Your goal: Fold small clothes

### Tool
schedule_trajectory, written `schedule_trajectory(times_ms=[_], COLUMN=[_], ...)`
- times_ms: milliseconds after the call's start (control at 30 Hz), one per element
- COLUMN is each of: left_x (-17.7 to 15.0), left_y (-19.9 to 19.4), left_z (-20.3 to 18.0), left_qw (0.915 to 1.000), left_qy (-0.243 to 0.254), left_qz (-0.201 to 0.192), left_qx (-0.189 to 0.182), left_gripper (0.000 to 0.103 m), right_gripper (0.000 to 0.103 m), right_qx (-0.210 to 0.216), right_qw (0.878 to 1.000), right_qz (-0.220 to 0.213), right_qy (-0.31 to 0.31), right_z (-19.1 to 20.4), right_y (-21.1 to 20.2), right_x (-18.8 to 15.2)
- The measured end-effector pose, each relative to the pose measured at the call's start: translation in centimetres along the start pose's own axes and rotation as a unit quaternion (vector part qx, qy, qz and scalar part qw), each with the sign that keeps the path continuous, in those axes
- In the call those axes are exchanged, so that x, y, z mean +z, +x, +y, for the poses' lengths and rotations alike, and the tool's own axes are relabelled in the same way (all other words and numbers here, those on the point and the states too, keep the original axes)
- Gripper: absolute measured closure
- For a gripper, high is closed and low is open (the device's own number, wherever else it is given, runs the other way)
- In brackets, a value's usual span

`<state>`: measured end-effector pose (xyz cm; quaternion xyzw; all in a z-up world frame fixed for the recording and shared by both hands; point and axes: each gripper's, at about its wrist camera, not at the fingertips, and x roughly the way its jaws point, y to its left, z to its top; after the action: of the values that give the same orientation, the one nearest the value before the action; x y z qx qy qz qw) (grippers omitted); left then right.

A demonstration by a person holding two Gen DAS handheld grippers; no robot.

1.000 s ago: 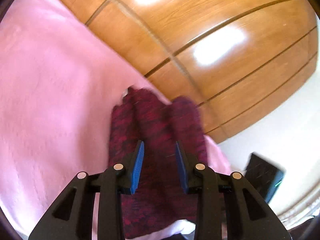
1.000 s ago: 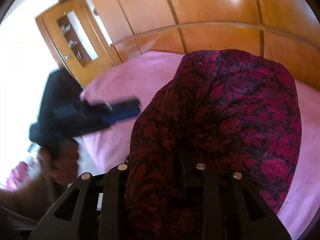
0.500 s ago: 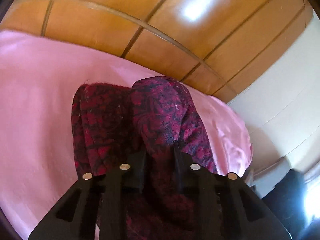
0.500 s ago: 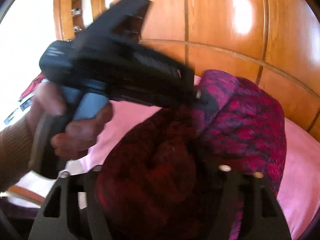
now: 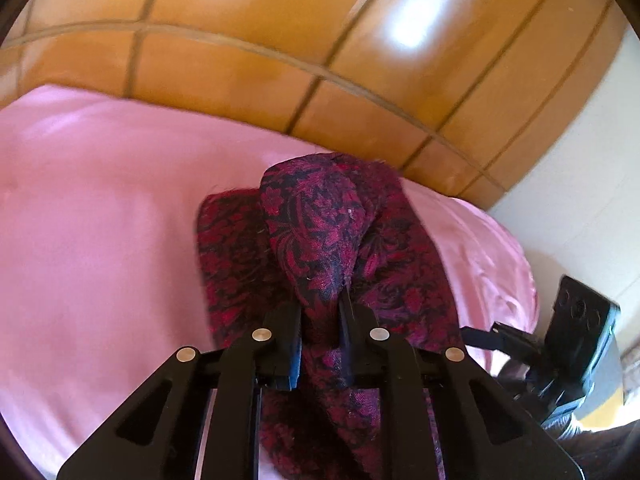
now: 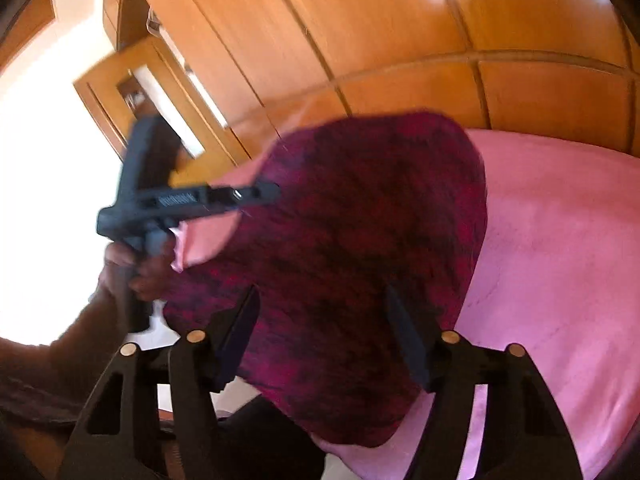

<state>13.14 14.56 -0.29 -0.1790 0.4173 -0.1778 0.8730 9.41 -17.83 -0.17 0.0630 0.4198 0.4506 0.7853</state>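
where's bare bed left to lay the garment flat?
Left wrist view: a broad bare stretch of pink bedspread lies left of the garment, up to the wooden headboard. Right wrist view: bare bedspread right of the garment. It is crowded on the bed's other side, where the left gripper, closing, pinches the cloth, near the edge.

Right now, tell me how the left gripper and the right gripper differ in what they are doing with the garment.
The left gripper has its jaws nearly together, closing on a bunched fold of the dark red patterned garment; the right gripper has its jaws wide apart, narrowing, with the cloth between the pads but not pinched. The left lifts a ridge of cloth; the right lifts none. Both are black, blue-padded, above the pink bed cover.
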Motion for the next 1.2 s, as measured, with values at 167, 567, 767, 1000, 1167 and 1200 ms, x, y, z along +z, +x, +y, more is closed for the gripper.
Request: schedule_trajectory(times_ms=[167,567,767,1000,1167,1200], left_x=[-2.3,-3.0,-3.0,-3.7,-4.3,-4.3], left_y=[2.8,1.9,2.9,3.9,3.4,3.4], left_z=[2.4,0.6,0.4,0.9,1.1,1.2], left_qw=[0.9951,0.993,0.9906,0.9888,0.9865,0.9865], left_qy=[-0.013,-0.004,0.017,0.019,0.022,0.021], left_qz=[0.026,-0.013,-0.006,-0.013,-0.019,-0.019], left_qx=[0.095,0.117,0.136,0.148,0.161,0.161], left_gripper=[0.078,0.078,0.078,0.078,0.076,0.076], right_gripper=[0.038,0.028,0.027,0.014,0.002,0.002], right_qx=[-0.076,-0.033,-0.113,-0.087,-0.055,-0.041], right_qw=[0.995,0.999,0.991,0.99,0.993,0.992], right_qz=[0.0,-0.015,0.051,0.078,0.025,0.021], right_qy=[-0.067,0.032,0.045,0.074,0.101,0.117], right_z=[2.7,-1.0,-5.1,-8.2,-8.5,-9.1], right_y=[3.4,1.4,8.2,11.5,6.6,5.9], right_x=[-0.2,5.8,10.3,9.8,6.4,5.7])
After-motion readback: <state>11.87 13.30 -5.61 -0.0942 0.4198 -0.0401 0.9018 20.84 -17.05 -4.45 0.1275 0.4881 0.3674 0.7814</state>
